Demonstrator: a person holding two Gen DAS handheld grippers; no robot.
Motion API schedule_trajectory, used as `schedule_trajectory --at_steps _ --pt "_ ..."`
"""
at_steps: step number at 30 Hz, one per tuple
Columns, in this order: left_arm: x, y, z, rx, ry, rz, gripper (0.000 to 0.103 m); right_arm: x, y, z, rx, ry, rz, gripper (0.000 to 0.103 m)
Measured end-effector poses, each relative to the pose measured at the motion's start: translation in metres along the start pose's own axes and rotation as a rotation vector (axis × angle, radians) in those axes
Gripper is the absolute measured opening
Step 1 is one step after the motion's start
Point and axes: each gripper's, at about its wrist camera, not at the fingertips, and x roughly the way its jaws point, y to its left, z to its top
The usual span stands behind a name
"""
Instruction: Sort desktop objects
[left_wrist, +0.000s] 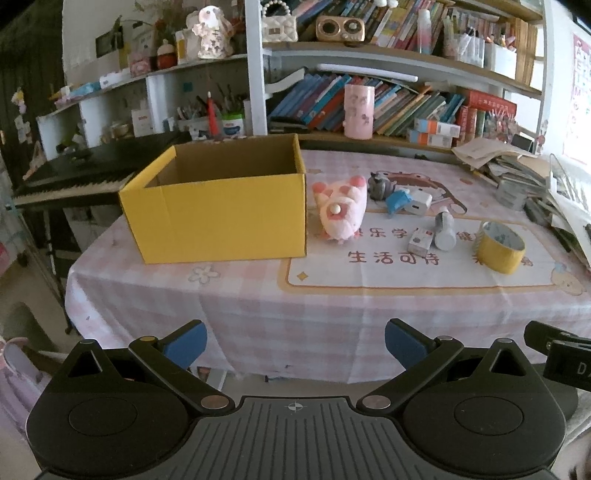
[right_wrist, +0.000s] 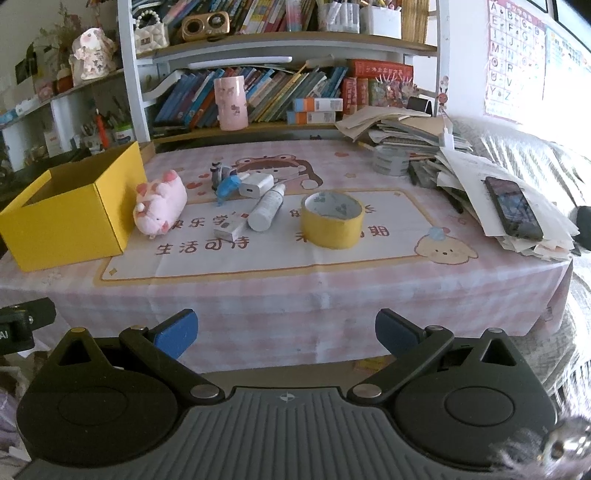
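An open yellow cardboard box (left_wrist: 218, 214) (right_wrist: 70, 218) stands on the pink checked tablecloth at the left. Beside it lies a pink plush pig (left_wrist: 341, 206) (right_wrist: 160, 206). Further right lie a blue toy (left_wrist: 397, 200) (right_wrist: 226, 187), a white charger (left_wrist: 419, 203) (right_wrist: 255, 184), a white bottle (left_wrist: 444, 229) (right_wrist: 266, 207), a small white box (left_wrist: 420, 240) (right_wrist: 229, 229) and a yellow tape roll (left_wrist: 498, 247) (right_wrist: 331, 219). My left gripper (left_wrist: 295, 345) and right gripper (right_wrist: 286, 334) are open and empty, held before the table's front edge.
A bookshelf with a pink cylinder (right_wrist: 231, 103) stands behind the table. A paper stack with a phone (right_wrist: 513, 206) and a grey tape roll (right_wrist: 390, 160) sit at the right. A piano keyboard (left_wrist: 74, 177) is left of the table.
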Motion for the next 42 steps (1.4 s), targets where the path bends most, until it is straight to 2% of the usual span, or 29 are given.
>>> schedule_trajectory --at_steps 9,16,21,31,42 --pt "0.01 -0.003 0.005 0.013 -0.001 -0.001 0.103 0.005 0.001 0.002 -0.005 0.003 0.003 0.103" --pt "0.025 -0.007 0.014 0.009 0.009 -0.003 0.103 0.026 0.004 0.018 -0.031 0.017 0.014 0.103" --pt "0.038 -0.017 0.021 0.021 0.018 -0.031 0.103 0.044 -0.004 0.03 -0.038 0.04 0.02 0.103" --pt "0.073 -0.057 0.046 0.031 0.03 -0.097 0.103 0.075 -0.028 0.059 -0.073 0.04 0.019 0.102" --pt "0.108 -0.111 0.069 0.039 0.073 -0.136 0.103 0.13 -0.071 0.091 -0.108 0.096 0.026 0.101"
